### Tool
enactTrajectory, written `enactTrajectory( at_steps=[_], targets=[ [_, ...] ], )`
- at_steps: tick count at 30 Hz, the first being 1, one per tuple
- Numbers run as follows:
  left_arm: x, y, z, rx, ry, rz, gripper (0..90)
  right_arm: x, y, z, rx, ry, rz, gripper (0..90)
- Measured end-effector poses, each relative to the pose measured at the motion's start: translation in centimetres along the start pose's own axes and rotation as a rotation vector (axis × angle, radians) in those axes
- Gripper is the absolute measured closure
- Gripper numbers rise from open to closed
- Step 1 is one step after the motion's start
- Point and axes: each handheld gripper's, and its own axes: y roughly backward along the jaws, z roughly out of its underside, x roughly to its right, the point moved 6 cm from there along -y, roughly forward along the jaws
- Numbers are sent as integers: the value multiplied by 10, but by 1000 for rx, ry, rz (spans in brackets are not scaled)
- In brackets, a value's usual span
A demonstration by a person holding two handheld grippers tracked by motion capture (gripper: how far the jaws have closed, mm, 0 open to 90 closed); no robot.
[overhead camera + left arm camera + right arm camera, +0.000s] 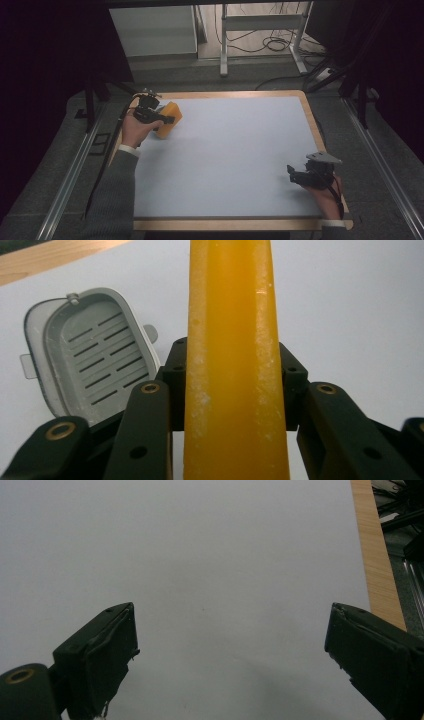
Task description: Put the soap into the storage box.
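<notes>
Clamped between the left gripper [235,390]'s jaws stands a yellow-orange block [235,360], seemingly a soap bar or sponge, lightly speckled white, at the far-left corner of the pale blue surface [235,160]. It seems lifted but not yet placed; a grey slotted plastic dish [95,357] lies just beside. Right gripper [230,645]: jaws spread, empty.

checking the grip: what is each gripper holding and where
The left gripper clamps a yellow sponge across its narrow faces, near one end. The right gripper is open, holding nothing.

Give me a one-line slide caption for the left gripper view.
Left gripper clamps a yellow sponge above a grey slotted soap dish on the pale table.
</notes>
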Motion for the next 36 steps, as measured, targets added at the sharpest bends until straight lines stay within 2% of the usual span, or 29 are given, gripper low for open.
enactTrajectory(
  at_steps=[7,11,14,19,22,24,26,28,31,36],
  targets=[
    [-10,-1,-3,12,35,9,611,1,0,0,-2,-4,5,66],
    [-19,-3,-5,-2,59,12,611,0,0,0,-2,-2,2,66],
    [-24,-5,-7,-4,69,-1,611,0,-1,0,-3,-3,2,66],
    [-29,-8,-7,-12,83,2,611,1,0,0,3,-5,11,66],
    [-31,-12,-6,-30,84,-20,611,1,0,0,7,10,28,67],
    [-33,-15,-6,-35,93,-7,611,0,0,0,7,10,30,67],
    [-34,-15,-6,-37,89,-12,611,0,0,0,7,11,29,67],
    [-37,-17,-8,-21,108,-5,611,1,0,0,1,9,26,66],
    [-42,-18,-9,-15,120,-20,611,1,-1,1,-1,8,26,67],
    [-46,-22,-11,-8,136,-17,611,2,-1,1,-5,7,24,67]
  ],
)
